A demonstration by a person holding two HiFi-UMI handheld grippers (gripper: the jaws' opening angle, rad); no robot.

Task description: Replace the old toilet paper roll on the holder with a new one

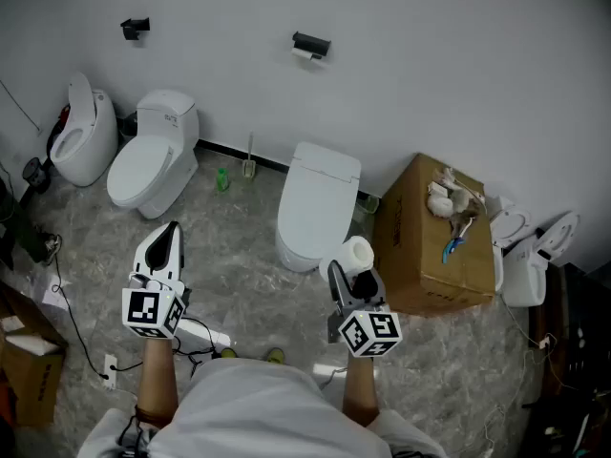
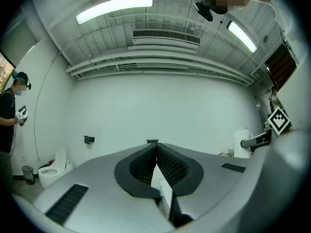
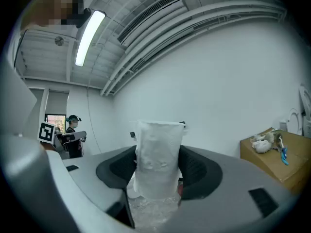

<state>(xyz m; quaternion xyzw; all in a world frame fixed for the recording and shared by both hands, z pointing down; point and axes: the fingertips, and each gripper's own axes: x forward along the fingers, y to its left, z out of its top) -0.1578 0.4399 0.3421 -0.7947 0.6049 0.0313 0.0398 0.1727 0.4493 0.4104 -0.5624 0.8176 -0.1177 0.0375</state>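
Wall, white and bare, fills the top of the head view above a grey marbled floor. Three white toilets stand along it: one with its lid shut in the middle, a second to the left, and a third with its lid raised at the far left. A cardboard box sits on the floor right of the middle toilet, with small oddments on its top.

The left gripper points toward the wall. Its jaws are pressed fully together, with nothing between them. The right gripper also points toward the wall, and its jaws stand wide, clamped on the new toilet paper roll. The roll stands upright between the pads. Its long axis runs vertically, across the line of the jaws, and its upper end rises above them. In the head view its round end faces up, just in front of the middle toilet's bowl.

High on the wall above that toilet hangs the black holder, well apart from both grippers. A small white piece of the old roll shows at its lower edge. A second black bracket is fixed farther left.
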